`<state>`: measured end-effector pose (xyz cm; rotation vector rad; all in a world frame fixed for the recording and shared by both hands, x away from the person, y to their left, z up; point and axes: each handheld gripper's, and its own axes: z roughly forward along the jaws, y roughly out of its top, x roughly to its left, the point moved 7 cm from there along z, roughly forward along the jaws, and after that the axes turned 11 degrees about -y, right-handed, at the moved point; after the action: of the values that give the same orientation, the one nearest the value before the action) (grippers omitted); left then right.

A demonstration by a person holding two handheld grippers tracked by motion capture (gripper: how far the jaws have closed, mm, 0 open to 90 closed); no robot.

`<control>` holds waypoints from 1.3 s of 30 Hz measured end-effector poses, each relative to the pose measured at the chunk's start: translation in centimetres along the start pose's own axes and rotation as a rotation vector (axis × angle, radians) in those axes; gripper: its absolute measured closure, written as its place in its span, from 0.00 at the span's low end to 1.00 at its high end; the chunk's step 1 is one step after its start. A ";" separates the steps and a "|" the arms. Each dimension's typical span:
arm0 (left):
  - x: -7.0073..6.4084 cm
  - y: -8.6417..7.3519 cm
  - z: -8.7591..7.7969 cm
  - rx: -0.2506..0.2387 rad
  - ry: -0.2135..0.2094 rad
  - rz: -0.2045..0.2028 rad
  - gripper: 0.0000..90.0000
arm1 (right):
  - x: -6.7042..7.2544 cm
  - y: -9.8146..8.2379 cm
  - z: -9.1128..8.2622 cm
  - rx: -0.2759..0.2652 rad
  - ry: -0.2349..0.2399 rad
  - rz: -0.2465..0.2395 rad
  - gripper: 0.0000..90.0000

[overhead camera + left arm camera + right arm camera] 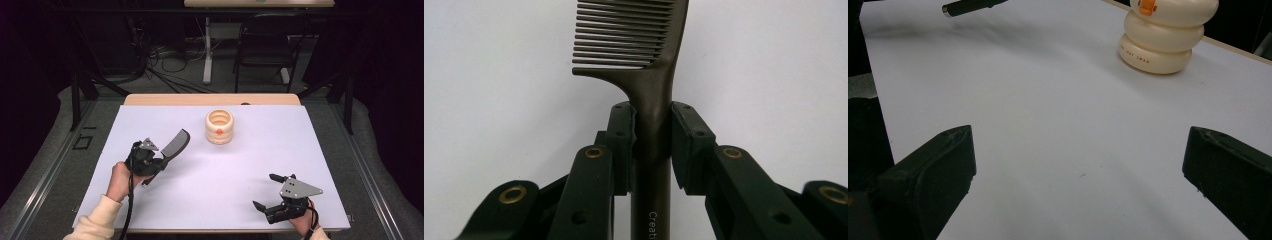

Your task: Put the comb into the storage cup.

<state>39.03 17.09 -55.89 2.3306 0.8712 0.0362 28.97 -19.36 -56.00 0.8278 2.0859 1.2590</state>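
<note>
Toward the left edge of the table (pixel 150 210), the left gripper (pixel 162 161) pinches a comb (pixel 176 143) by its handle, teeth end raised toward the far edge. The cup (pixel 219 126) stands near the far edge, well apart. The right gripper (pixel 267 192), near the front right corner, is spread, holding nothing. Recommendation: keep the pinch firm, tilt the comb upright above the cup's mouth before lowering.

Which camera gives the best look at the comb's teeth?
The left gripper view: the comb is close up, each tooth distinct, its handle clamped. The high view shows it small and dark. The right gripper view catches just its handle end.
</note>
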 end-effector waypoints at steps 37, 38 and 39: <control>0.7 1.3 0.2 -0.125 0.008 0.006 0.80 | 0.1 -0.1 0.3 0.014 0.005 -0.004 0.00; 0.8 1.4 0.3 -0.131 0.010 0.007 0.80 | 0.1 -0.1 0.3 0.014 0.006 -0.003 0.00; 0.8 1.5 0.2 -0.136 0.012 0.006 0.80 | 0.2 -0.1 0.3 0.014 0.007 -0.003 0.00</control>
<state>40.54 16.58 -55.39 2.2081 0.8412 0.1084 29.07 -19.12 -56.27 0.8277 2.1024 1.2493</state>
